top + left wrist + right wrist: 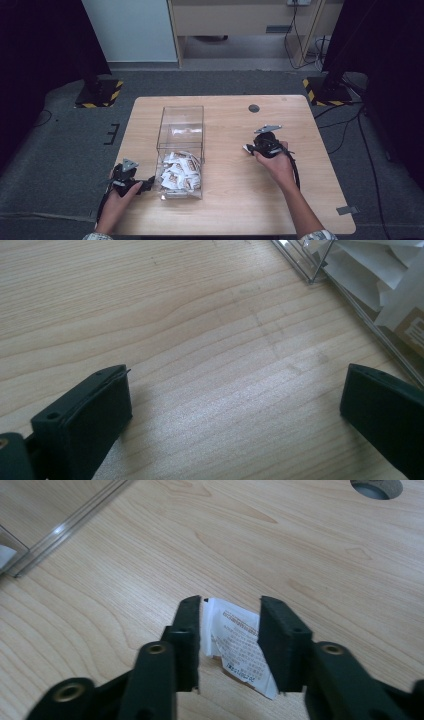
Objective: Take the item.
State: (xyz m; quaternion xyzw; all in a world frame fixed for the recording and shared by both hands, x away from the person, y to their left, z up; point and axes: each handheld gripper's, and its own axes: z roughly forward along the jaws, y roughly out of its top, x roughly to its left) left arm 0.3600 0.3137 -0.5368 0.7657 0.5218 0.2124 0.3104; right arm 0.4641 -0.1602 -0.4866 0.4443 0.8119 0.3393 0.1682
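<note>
White and printed with fine dark text, a small paper sachet point(239, 645) sat between the jaws of the right tongs point(230, 640), in the right gripper view. One jaw stood right against the sachet's edge and the other overlapped its far side, but whether they pressed it or merely flanked it I could not tell. It lay low over the pale wooden surface point(300, 555), with a tan patch showing at its lower edge. From the high view, the right tongs point(248, 148) were held by the person's right hand point(278, 165) near the middle of the surface, well apart from the clear box point(181, 130) to their left, with a speck of white at their tip.

The left tongs point(235, 415) stood wide open, jaws far apart with bare wood between them and nothing held. In the left gripper view the corner of the clear box point(320, 275) lay just beyond the far jaw, with white and tan sachets point(380, 285) pressed against its wall. From above, the left tongs point(149, 184) lay just beside the box's near left corner, and the heap of sachets point(179, 172) filled the box's near end. A round dark grommet hole point(254, 108) sat toward the surface's far edge.
</note>
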